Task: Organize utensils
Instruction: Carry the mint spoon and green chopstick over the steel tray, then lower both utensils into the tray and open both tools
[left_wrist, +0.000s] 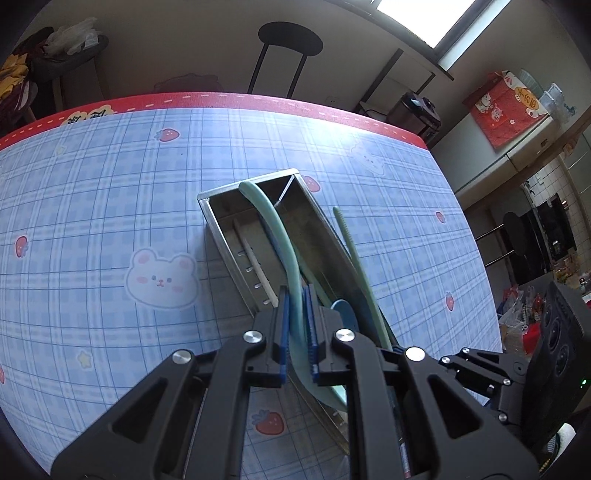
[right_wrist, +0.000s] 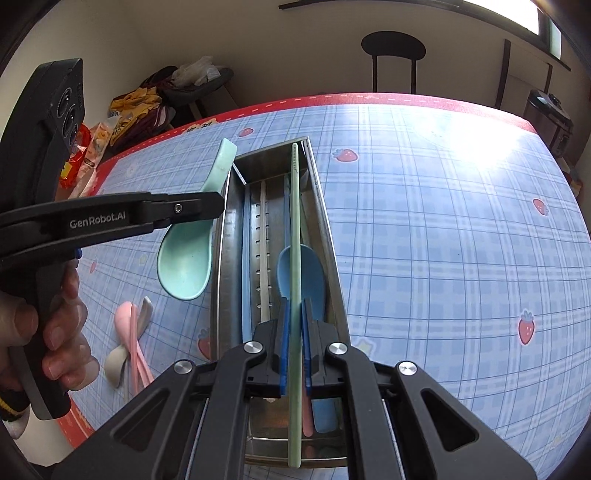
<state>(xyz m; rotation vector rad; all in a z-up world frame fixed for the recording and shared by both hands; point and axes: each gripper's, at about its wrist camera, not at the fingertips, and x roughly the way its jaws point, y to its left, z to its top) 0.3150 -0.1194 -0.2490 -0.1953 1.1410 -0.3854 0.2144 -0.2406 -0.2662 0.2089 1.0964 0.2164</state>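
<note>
Over the metal tray (right_wrist: 334, 254), a green chopstick (right_wrist: 294, 236) is gripped by the right gripper (right_wrist: 293, 347) for lowering inside; a green spoon (right_wrist: 184, 266) is clamped in the left gripper (left_wrist: 297, 332) jaws, ready to follow.

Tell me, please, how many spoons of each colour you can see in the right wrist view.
green spoon: 1
blue spoon: 1
pink spoon: 1
grey spoon: 1
Total: 4
</note>
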